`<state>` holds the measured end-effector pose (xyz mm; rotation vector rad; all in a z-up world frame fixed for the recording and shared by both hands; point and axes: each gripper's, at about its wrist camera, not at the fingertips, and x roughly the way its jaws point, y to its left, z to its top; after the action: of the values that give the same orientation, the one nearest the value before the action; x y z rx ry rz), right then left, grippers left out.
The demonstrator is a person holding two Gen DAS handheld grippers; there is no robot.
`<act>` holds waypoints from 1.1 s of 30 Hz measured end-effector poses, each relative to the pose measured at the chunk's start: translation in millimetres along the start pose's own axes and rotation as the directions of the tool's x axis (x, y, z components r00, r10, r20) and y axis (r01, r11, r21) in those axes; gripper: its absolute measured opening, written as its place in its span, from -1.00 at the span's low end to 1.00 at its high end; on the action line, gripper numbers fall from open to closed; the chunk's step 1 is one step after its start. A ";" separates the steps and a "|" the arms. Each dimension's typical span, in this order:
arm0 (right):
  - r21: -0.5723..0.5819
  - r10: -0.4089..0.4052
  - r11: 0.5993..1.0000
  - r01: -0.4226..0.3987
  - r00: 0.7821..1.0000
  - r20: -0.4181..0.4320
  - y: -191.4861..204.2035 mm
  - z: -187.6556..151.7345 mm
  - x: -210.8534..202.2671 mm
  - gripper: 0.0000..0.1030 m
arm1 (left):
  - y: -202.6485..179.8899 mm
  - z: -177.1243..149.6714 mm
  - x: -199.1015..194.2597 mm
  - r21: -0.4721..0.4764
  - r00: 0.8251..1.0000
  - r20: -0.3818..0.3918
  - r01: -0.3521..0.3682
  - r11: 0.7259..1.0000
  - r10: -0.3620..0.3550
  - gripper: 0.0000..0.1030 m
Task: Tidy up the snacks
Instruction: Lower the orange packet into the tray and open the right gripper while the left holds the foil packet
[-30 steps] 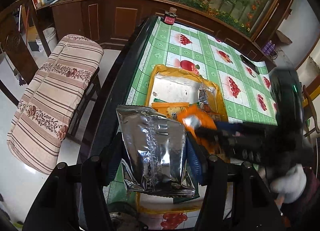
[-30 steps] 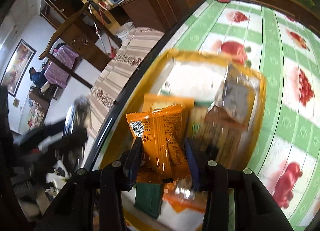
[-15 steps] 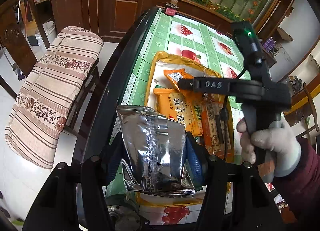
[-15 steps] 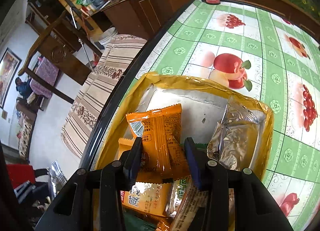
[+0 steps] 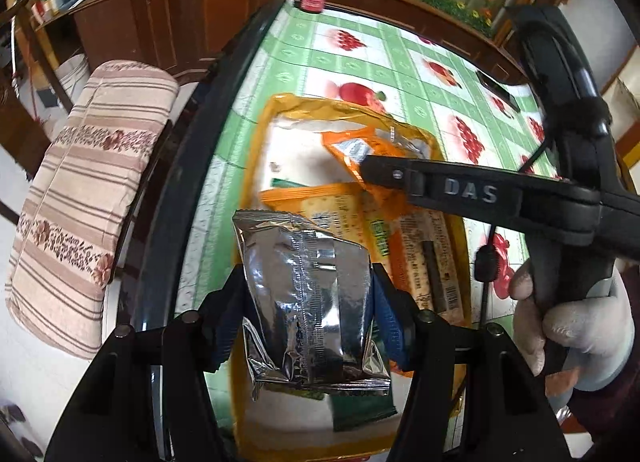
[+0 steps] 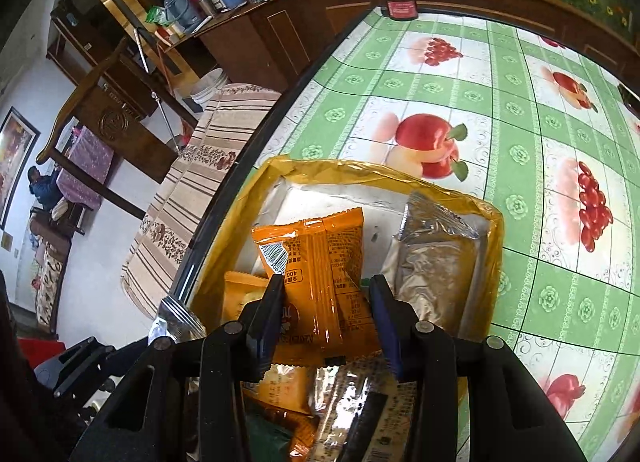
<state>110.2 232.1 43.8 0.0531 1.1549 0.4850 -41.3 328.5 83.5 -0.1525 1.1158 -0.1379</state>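
A yellow tray [image 5: 256, 150] [image 6: 344, 168] with a white bottom sits on the fruit-print tablecloth and holds several snack packets. My left gripper [image 5: 308, 298] is shut on a silver foil packet [image 5: 308, 294], held above the tray's near end. My right gripper [image 6: 326, 302] is shut on an orange snack packet [image 6: 320, 258], held over the tray's far half; it also shows in the left wrist view [image 5: 360, 150]. A silver-brown packet [image 6: 436, 262] lies at the tray's right side. Orange cracker packs [image 5: 340, 214] lie in the middle.
The table's dark edge [image 5: 192, 166] runs along the left. A striped cushioned chair [image 5: 88, 182] stands beside it. A small dark jar [image 6: 401, 4] sits at the table's far end. A wooden cabinet [image 5: 180, 18] lies beyond. A dark flat object [image 5: 496, 88] lies far right.
My right gripper has carried the orange packet farther along the tray toward its far end and a little lower. My left gripper keeps the silver packet nearly still.
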 end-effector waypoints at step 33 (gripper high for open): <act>0.022 0.059 0.998 -0.059 0.998 0.012 0.4 3.4 -4.0 -0.16 | -7.1 -2.7 13.7 0.012 0.999 -0.041 0.001 1.000 0.000 0.13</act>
<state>111.9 231.6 48.7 0.1099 1.1500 0.5234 -38.0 318.8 71.7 -0.1397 1.1554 -0.1490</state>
